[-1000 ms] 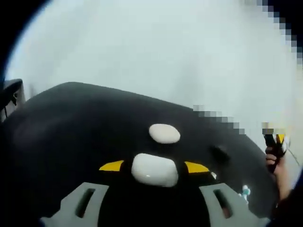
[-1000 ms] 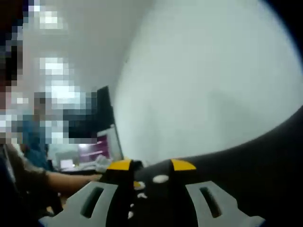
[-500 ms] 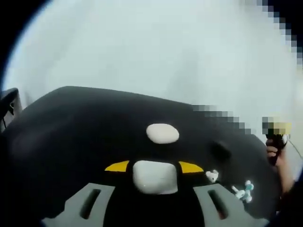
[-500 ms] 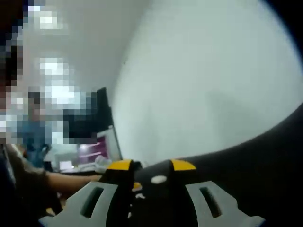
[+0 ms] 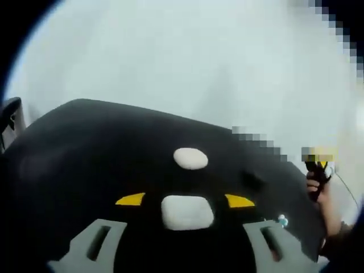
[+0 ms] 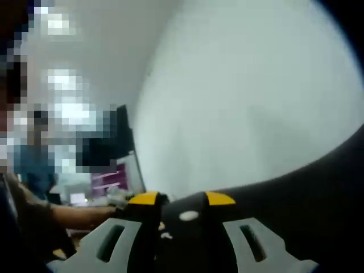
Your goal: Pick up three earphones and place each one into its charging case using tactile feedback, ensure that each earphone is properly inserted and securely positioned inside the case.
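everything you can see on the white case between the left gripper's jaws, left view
The white case is a rounded-rectangle block, smooth and matte, plastic by the look. It looks closed, though blur hides any lid seam. It lies flat on the black mat, in the gap between the left gripper jaws' yellow tips; contact with them cannot be judged. A second, oval white case lies beyond it, apart from it.

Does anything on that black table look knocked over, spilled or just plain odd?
Nothing stands out. In the left gripper view, two white charging cases sit closed and flat on the black table, one beyond the other, between the open left tongs. A small earphone lies apart near the table's edge.
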`<move>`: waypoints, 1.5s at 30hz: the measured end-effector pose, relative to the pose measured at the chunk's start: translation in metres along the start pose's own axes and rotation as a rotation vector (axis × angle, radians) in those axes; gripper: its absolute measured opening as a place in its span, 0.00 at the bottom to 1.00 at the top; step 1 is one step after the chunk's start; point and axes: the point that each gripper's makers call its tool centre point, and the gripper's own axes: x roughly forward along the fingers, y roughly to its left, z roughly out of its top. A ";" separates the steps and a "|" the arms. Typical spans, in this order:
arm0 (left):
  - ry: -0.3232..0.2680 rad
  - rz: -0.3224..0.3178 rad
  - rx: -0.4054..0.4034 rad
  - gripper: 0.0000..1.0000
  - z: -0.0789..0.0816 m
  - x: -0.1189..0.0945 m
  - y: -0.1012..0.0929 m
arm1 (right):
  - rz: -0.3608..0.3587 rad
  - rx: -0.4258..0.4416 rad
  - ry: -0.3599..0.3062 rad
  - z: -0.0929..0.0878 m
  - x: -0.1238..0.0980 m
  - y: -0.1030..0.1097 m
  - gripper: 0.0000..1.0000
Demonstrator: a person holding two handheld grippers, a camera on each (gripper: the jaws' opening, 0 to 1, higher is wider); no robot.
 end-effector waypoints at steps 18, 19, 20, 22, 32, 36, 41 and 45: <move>0.015 0.054 0.284 0.42 -0.018 0.022 -0.001 | 0.011 -0.045 0.072 -0.019 0.007 0.005 0.31; 0.002 -0.010 0.329 0.42 -0.018 0.020 -0.010 | 0.013 -0.048 0.077 -0.021 0.007 0.007 0.31; -0.013 -0.051 0.356 0.42 -0.018 0.016 -0.015 | 0.015 -0.051 0.080 -0.021 0.007 0.008 0.31; 0.012 -0.073 0.392 0.42 -0.023 0.010 -0.017 | 0.017 -0.056 0.077 -0.020 0.006 0.008 0.31; -0.008 -0.255 0.526 0.42 -0.032 -0.015 -0.051 | 0.004 -0.053 0.088 -0.023 0.004 0.004 0.31; -0.016 -0.360 0.535 0.42 -0.044 -0.036 -0.078 | -0.015 -0.055 0.097 -0.025 0.002 -0.002 0.31; -0.087 -0.686 0.665 0.42 -0.067 -0.080 -0.147 | -0.018 -0.048 0.085 -0.023 0.002 -0.003 0.31; -0.041 -0.720 0.652 0.42 -0.084 -0.074 -0.168 | -0.018 -0.058 0.106 -0.029 0.003 -0.002 0.31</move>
